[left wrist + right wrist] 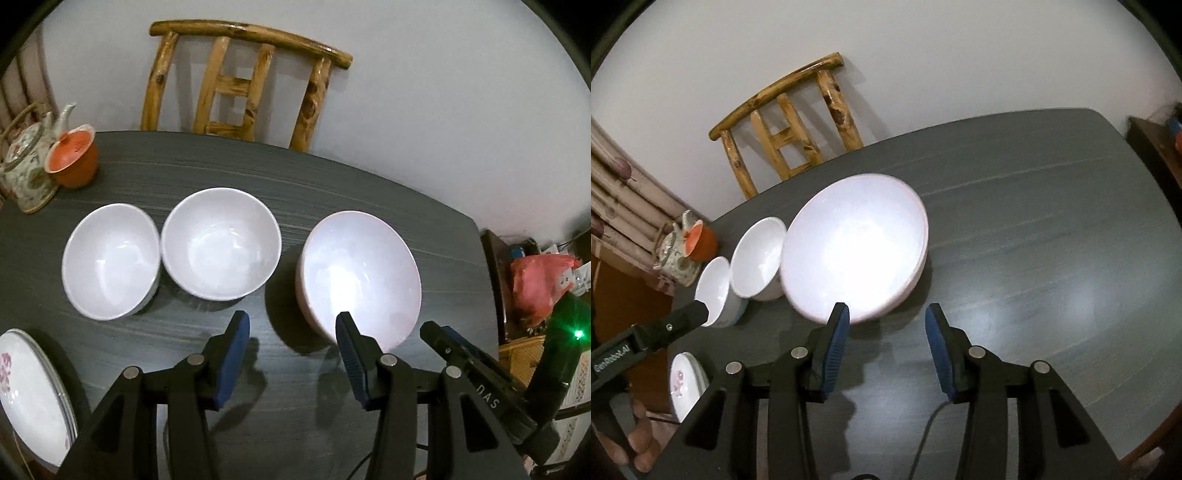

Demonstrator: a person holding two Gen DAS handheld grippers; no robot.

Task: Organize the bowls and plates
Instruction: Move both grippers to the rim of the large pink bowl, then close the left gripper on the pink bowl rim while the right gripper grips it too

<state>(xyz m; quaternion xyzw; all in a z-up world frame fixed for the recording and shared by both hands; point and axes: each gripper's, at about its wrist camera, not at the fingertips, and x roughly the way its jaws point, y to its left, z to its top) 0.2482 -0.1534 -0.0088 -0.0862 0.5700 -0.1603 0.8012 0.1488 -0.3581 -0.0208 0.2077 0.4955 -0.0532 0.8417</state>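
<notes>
Here my left hand-held gripper [291, 354] and right hand-held gripper [886, 347] both gape empty above the worktop [332, 177], big bowl [360, 277] at twelve o'clock.

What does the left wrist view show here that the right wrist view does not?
Only the left wrist view: a red plastic bag beyond the table's right end, a green light on the right tool's body, and the left tool, open over bare table.

Only the right wrist view: a striped curtain, fingers of the person's hand, and the right tool, open and empty.

Both: the dark table, large bowl, two smaller bowls, stacked plates, teapot, orange cup and wooden chair.
</notes>
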